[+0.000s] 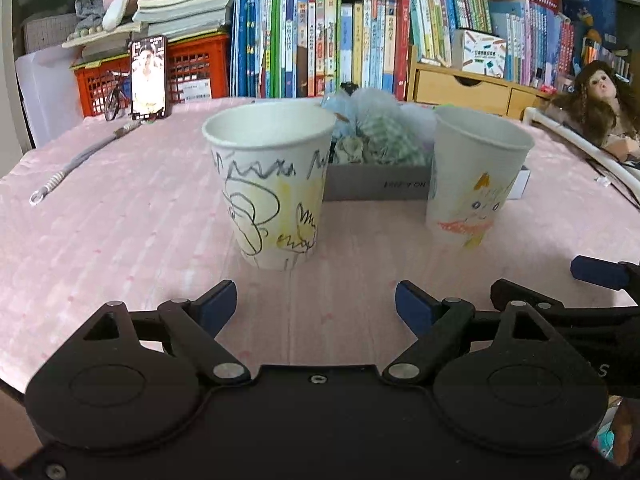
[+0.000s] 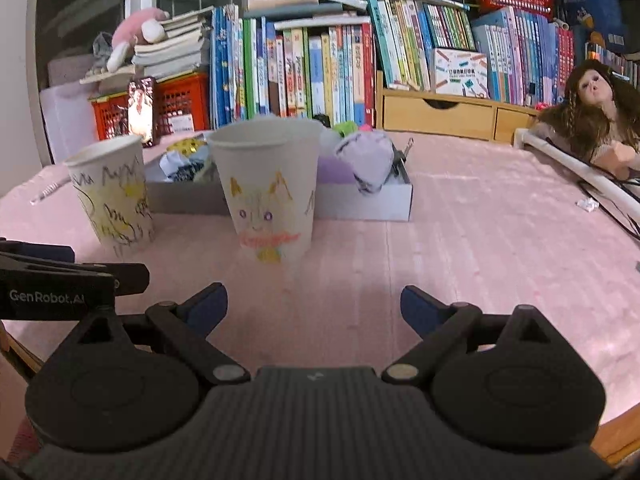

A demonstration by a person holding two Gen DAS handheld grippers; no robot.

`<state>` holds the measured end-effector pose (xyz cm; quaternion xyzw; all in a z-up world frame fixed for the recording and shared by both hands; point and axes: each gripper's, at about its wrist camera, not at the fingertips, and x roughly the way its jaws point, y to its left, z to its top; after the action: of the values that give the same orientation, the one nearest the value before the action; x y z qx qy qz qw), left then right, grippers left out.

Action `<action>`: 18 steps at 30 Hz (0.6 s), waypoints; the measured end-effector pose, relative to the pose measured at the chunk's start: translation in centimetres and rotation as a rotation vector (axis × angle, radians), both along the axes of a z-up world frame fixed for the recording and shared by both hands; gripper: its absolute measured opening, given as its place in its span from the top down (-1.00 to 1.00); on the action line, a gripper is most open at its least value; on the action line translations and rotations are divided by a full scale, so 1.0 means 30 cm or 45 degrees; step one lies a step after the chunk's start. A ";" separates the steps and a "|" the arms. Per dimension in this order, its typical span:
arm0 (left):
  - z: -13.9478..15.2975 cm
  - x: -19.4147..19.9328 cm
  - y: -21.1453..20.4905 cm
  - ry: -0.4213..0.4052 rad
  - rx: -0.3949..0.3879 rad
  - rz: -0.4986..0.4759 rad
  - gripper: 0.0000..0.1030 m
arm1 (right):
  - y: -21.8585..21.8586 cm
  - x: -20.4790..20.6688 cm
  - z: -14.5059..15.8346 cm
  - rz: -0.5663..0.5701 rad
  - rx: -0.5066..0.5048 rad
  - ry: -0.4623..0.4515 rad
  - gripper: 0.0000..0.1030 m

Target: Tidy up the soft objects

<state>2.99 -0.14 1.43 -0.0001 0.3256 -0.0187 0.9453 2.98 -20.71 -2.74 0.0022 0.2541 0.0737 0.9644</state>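
Blue pads of the left tool (image 1: 315, 304) stand wide apart with nothing between them but bare pink counter (image 1: 120, 216); the right tool (image 2: 314, 306) is spread just as wide and likewise holds and touches nothing. Both hang low over the counter, aimed at the two paper cups.

Taking the grey box (image 1: 372, 182) as landmark: the scribbled cup (image 1: 270, 184) stands in front of its left end, straight ahead of the left tool, and the cup with the crayon face (image 2: 266, 188) stands in front of its middle, straight ahead of the right tool. Both cups are upright, and I cannot see into them from here.

Soft things (image 1: 376, 128) lie heaped inside the box: a pale blue fluffy piece, a green checked cloth piece, and toward the box's right end a lilac plush lump (image 2: 366, 160). These should be very light and squashy, likely to sag and catch on their neighbours, hardly breakable. A pinch across the bulk of one piece, closing well in, looks the safest hold. The cups are thin and light too, so a nudge could tip them.
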 end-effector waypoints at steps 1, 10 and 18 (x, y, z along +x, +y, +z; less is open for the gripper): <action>-0.004 0.004 0.001 0.007 -0.001 0.004 -0.68 | -0.001 0.005 -0.005 -0.009 -0.001 0.011 -0.91; -0.023 0.028 0.002 -0.006 0.017 0.022 -0.87 | 0.007 0.016 -0.020 -0.036 -0.039 0.016 -1.00; -0.032 0.043 0.006 -0.002 0.029 0.026 -0.99 | 0.008 0.020 -0.018 -0.037 -0.041 0.021 -1.00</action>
<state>4.29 0.04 0.47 0.0074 0.3251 -0.0055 0.9456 3.59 -20.48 -3.28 -0.0092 0.2632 0.0557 0.9631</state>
